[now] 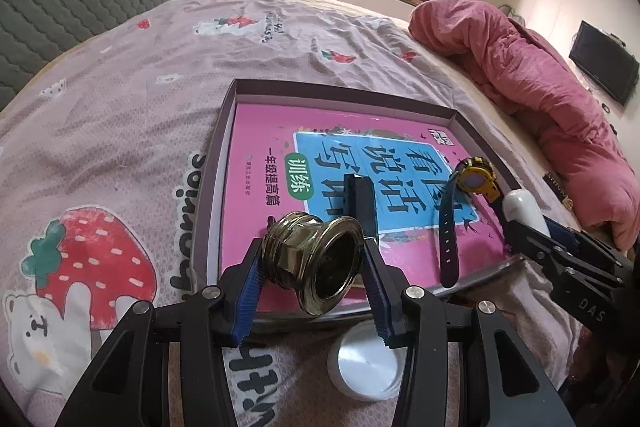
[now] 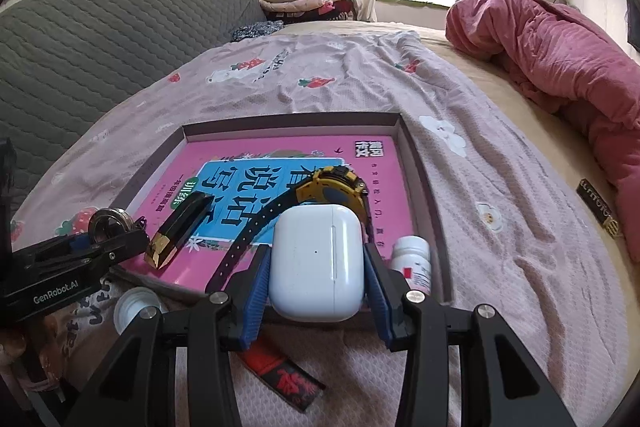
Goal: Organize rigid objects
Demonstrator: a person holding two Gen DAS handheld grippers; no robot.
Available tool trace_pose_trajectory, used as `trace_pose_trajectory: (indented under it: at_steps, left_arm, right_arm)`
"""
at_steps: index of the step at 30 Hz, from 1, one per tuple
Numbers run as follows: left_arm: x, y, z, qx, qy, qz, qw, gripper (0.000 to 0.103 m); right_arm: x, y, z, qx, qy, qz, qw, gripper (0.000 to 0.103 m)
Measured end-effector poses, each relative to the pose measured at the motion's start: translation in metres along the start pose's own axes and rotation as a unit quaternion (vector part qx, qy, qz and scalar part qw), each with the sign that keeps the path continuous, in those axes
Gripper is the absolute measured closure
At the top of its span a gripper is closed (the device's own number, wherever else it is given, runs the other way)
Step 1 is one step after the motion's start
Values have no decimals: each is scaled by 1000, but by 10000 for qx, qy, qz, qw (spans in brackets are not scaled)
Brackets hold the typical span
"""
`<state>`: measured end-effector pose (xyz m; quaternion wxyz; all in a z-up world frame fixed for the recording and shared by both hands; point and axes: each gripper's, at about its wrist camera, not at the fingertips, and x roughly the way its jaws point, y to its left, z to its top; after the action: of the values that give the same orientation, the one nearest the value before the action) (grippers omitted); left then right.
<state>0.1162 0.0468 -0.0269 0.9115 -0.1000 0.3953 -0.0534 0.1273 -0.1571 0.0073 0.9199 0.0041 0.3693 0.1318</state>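
Observation:
A shallow box (image 1: 218, 147) (image 2: 292, 119) lies on the bed with a pink book (image 1: 256, 163) (image 2: 384, 187) inside. My left gripper (image 1: 312, 251) is shut on a brass threaded fitting (image 1: 312, 259) and holds it over the box's near edge; it also shows in the right wrist view (image 2: 108, 223). My right gripper (image 2: 316, 259) is shut on a white earbuds case (image 2: 316, 263), which also shows in the left wrist view (image 1: 522, 209), over the box's near right corner. A yellow watch (image 1: 474, 181) (image 2: 332, 185) and a black and gold lipstick (image 1: 362, 203) (image 2: 176, 231) lie on the book.
A white round lid (image 1: 366, 365) (image 2: 134, 307) lies on the strawberry sheet in front of the box. A small white bottle (image 2: 414, 263) stands at the box's near right corner. A red and black strap (image 2: 288, 379) lies below my right gripper. A pink quilt (image 1: 540, 79) is heaped at the right.

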Motion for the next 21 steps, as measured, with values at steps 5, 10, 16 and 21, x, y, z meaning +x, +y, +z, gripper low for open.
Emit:
trace_pose_trajectory:
  at_steps: [5,10,16,21]
  left_arm:
    - [4,-1,1,73,-66,-75,9999,55]
    - [7,0,3,67,-83,-146,9998,55]
    - [8,0,4,97,-80,-237,9996,55]
    - [8,1,5,78,-77,-257,9996,55]
  right_arm:
    - [17,9,2,-84,219,-9,9997,58]
    - [31,12,4,-92,411,-71,9991,58]
    - [42,12,5,-83,531,-135,9985,58]
    - [43,13,4,-62,542,-221,9983,58]
